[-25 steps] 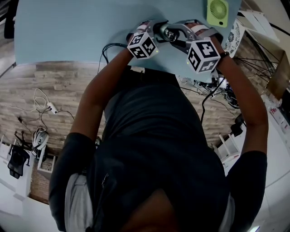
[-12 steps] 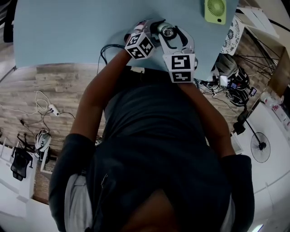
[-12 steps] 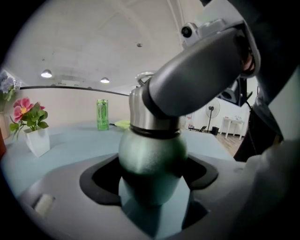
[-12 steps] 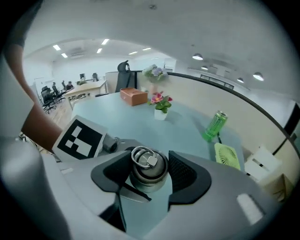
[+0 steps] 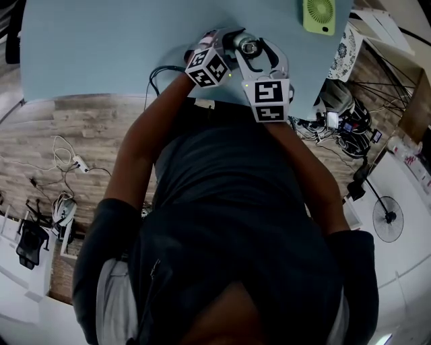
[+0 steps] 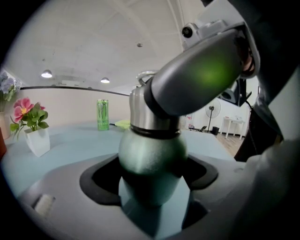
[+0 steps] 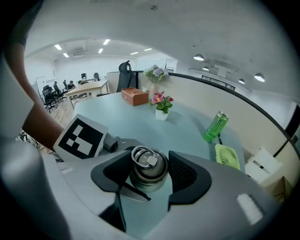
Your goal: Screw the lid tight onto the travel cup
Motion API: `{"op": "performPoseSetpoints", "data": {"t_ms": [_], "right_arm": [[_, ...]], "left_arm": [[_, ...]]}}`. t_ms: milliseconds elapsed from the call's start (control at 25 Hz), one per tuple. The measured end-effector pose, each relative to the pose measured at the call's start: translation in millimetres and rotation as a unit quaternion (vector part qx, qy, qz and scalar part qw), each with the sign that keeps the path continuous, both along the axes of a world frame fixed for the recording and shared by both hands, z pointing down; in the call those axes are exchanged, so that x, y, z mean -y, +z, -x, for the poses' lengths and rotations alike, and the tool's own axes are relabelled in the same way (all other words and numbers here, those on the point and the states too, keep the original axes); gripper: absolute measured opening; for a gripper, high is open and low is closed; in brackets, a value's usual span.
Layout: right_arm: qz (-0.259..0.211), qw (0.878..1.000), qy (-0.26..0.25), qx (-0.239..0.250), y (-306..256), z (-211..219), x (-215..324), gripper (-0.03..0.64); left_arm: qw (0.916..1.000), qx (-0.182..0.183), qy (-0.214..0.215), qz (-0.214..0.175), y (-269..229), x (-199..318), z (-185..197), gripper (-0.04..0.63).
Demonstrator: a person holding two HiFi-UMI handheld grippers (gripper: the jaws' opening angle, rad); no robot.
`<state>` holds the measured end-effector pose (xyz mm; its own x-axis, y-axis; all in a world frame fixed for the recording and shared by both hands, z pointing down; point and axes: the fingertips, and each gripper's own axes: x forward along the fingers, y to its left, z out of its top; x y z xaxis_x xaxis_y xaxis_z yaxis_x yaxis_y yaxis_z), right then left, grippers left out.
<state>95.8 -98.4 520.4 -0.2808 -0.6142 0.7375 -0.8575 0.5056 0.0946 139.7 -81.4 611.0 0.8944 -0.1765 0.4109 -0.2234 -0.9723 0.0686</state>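
The travel cup stands on the pale blue table [image 5: 101,47] near its front edge. In the left gripper view its green body [image 6: 150,154] fills the space between the jaws of my left gripper [image 6: 151,177], which is shut on it. The steel lid [image 7: 147,168], with a ring on top, sits on the cup. My right gripper [image 7: 148,171] comes down from above and its pads press the lid's sides. In the head view both grippers meet at the cup [image 5: 246,46], the left gripper [image 5: 229,44] from the left, the right gripper [image 5: 253,51] from the near side.
A green can [image 7: 214,126] and a green fan [image 5: 322,15] stand at the table's far right. A potted pink flower [image 7: 161,110] and a brown box [image 7: 135,96] stand farther back. Cables and a floor fan [image 5: 387,219] are beside the table.
My right gripper has rolled round the lid: its marker cube swung from the right of the cup to the near side. The left gripper and cup stayed put.
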Motion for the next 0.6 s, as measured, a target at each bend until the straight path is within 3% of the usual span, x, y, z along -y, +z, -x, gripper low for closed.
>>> {"op": "performPoseSetpoints", "data": {"t_ms": [200,280,360,480,600], "right_arm": [[0.02,1.0,-0.021,-0.001,0.8,1.7,-1.9,0.244],[0.04,0.997,-0.065,-0.001,-0.4,3.2,-5.2,0.244],[0.054,0.988,-0.143,-0.009,-3.1,5.4,-10.2,0.244],[0.082,0.95,-0.298,-0.042,-1.9,2.3,-24.4,0.245],[0.09,0.892,-0.432,-0.097,-1.7,-5.9,-25.7,0.245]], "left_arm": [[1.0,-0.001,0.0,0.0,0.1,0.0,0.1,0.41],[1.0,-0.001,0.0,0.0,0.1,0.0,-0.8,0.41],[1.0,-0.001,0.0,0.001,0.3,0.5,-1.5,0.41],[1.0,-0.001,0.001,0.002,0.5,0.9,-2.3,0.41],[1.0,0.0,0.001,0.002,0.8,1.1,-3.0,0.41]]}}
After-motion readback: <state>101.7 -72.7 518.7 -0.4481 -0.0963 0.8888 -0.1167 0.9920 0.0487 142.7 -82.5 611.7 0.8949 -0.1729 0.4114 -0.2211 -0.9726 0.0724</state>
